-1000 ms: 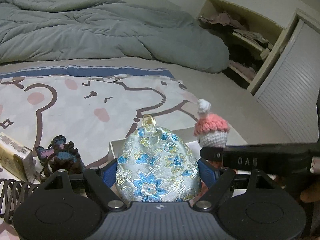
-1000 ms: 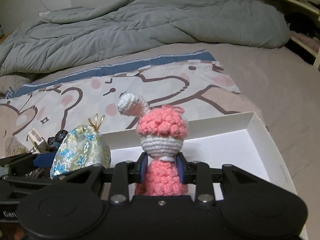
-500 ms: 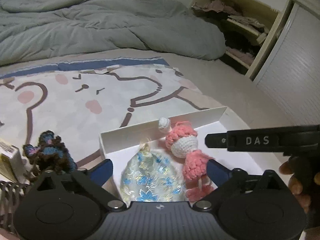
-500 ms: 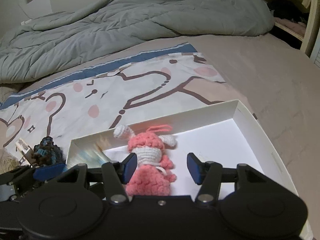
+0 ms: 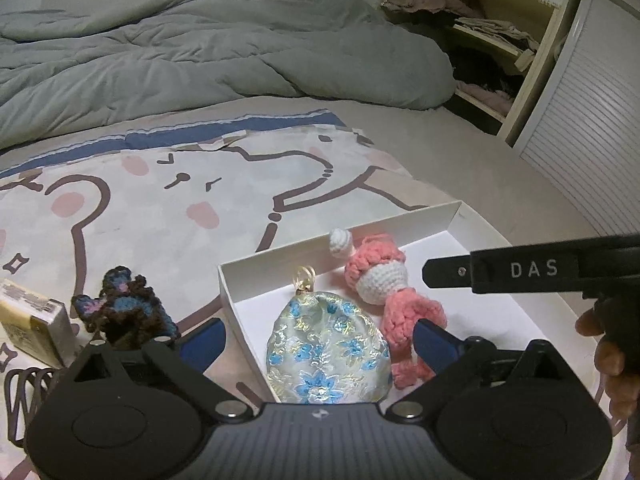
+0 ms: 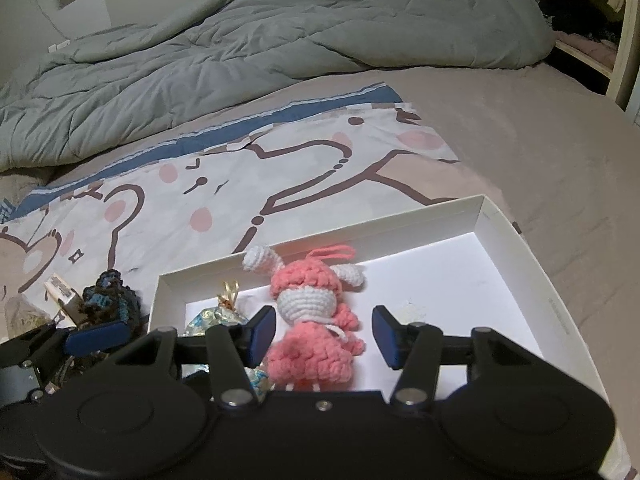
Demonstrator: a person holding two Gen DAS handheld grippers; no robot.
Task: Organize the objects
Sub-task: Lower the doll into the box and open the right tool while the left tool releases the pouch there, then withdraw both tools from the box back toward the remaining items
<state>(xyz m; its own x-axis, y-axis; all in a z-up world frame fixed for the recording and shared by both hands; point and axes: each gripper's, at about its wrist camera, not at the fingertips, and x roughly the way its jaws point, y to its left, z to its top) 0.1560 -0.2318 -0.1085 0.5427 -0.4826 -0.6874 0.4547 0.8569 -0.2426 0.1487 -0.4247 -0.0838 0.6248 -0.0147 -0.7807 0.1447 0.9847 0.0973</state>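
Observation:
A white open box (image 5: pixel 280 258) lies on the bed. Inside it lies a silver pouch with blue flowers (image 5: pixel 326 352), between the wide-apart fingers of my left gripper (image 5: pixel 318 342), which is open and does not press on it. Right beside the pouch lies a pink and white crochet doll (image 5: pixel 390 288). In the right wrist view the doll (image 6: pixel 308 328) lies between the blue pads of my right gripper (image 6: pixel 323 336), open, with gaps on both sides. The pouch (image 6: pixel 212 318) is mostly hidden there behind the left pad.
A dark brown and blue crochet piece (image 5: pixel 124 312) and a small yellowish carton (image 5: pixel 32 324) lie left of the box on a cartoon-print blanket (image 5: pixel 160 200). A coiled cable (image 5: pixel 20 392) is at the lower left. A grey duvet (image 5: pixel 200 60) and shelves (image 5: pixel 480 40) lie beyond.
Both grippers have opened. The pouch and the doll, held upright a second ago, now lie released in the white box. Both views have tipped slightly.

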